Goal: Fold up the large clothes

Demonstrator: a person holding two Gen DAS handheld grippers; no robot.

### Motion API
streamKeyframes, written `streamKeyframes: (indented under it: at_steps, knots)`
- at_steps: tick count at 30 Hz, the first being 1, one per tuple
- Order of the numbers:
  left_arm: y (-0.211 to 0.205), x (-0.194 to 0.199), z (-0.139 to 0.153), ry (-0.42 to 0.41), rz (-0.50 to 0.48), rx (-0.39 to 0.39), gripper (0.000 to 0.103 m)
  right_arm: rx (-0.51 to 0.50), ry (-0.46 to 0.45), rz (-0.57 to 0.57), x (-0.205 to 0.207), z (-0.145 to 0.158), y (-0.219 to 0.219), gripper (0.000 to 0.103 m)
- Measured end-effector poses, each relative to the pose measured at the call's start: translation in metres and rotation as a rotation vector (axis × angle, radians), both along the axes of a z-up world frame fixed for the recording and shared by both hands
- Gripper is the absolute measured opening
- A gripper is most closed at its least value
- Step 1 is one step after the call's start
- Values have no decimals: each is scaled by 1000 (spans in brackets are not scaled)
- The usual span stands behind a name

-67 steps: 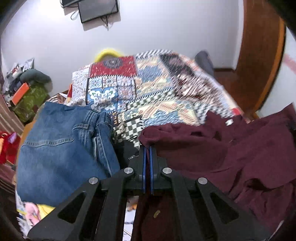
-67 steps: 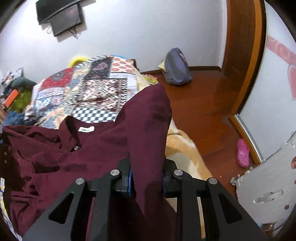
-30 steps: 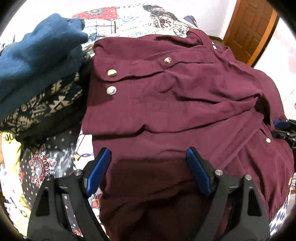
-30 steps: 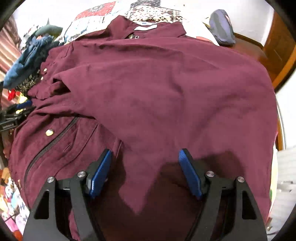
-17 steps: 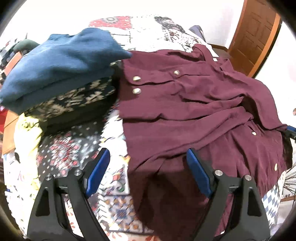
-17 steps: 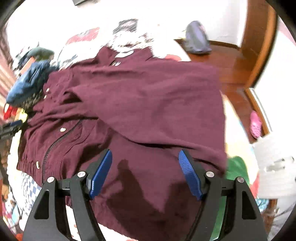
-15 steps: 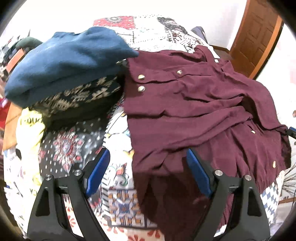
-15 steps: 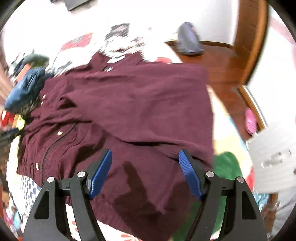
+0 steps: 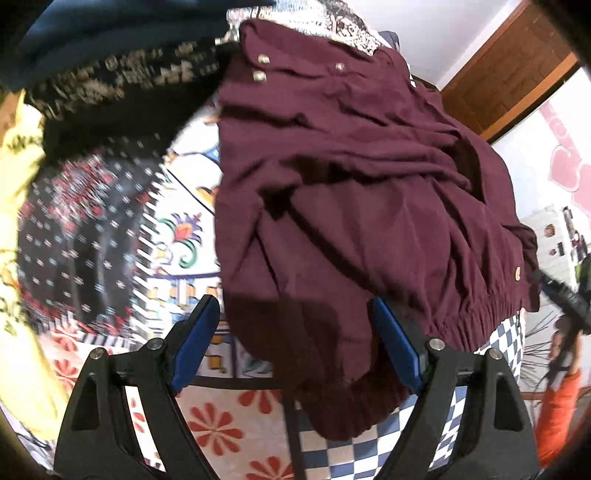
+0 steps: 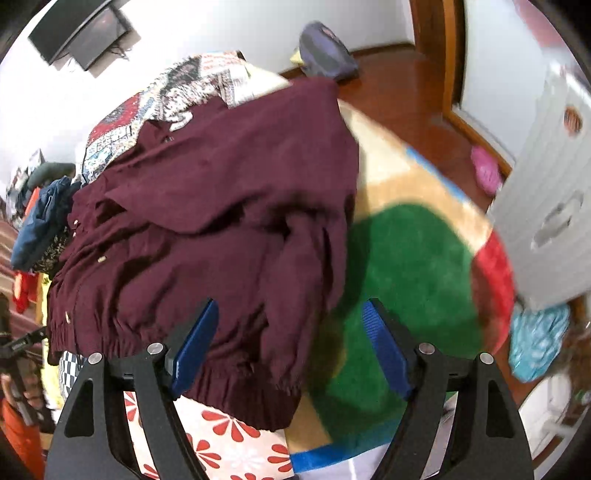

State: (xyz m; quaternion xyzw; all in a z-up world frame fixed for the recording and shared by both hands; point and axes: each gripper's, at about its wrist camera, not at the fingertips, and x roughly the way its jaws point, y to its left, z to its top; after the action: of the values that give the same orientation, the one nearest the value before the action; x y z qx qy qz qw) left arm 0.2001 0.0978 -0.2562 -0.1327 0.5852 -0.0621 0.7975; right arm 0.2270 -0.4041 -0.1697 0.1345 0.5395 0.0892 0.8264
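A maroon snap-button jacket (image 9: 351, 177) lies spread and rumpled on the patterned bedspread (image 9: 177, 236), collar far, elastic hem near. My left gripper (image 9: 295, 339) is open, its jaws wide apart above the hem's left end, holding nothing. In the right wrist view the jacket (image 10: 207, 221) fills the left half, with one sleeve folded over its body. My right gripper (image 10: 291, 343) is open and empty above the hem's right corner, near the bed's edge.
Folded blue jeans (image 9: 110, 33) on dark patterned cloth (image 9: 122, 85) lie left of the jacket. Right of the bed are a green and tan rug (image 10: 406, 258), wooden floor (image 10: 402, 85), a grey bag (image 10: 325, 51), a white cabinet (image 10: 550, 206) and a pink slipper (image 10: 485, 173).
Both grippers let go of the jacket and opened about a second ago. Since then both have drawn back toward the hem, and the right view has swung toward the rug.
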Motion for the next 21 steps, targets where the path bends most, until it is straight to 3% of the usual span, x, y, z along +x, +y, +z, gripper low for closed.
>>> streamKeyframes:
  at_steps: [3, 5, 6, 7, 9, 11, 13, 21]
  knots:
    - [0, 3, -7, 27, 21, -61, 84, 51, 25, -14, -2, -12, -1, 76]
    - [0, 4, -8, 32, 23, -103, 76, 84, 13, -9, -4, -14, 1, 63]
    - [-1, 4, -6, 22, 13, -115, 73, 96, 7, 5, -3, -15, 5, 50]
    - [-3, 3, -4, 11, -1, -120, 66, 104, 9, 17, -2, -15, 8, 40]
    - [-11, 1, 4, -18, -48, -125, 52, 111, 18, 29, 2, -18, 14, 31]
    - [-19, 0, 13, -48, -90, -120, 24, 81, 12, 47, 5, -14, 19, 20]
    - [-25, 2, 25, -89, -112, -75, 10, 60, -2, 71, 8, -7, 23, 15]
    - [-20, 55, 108, -287, -55, -183, 6, 64, -198, 157, 45, 67, 32, 11]
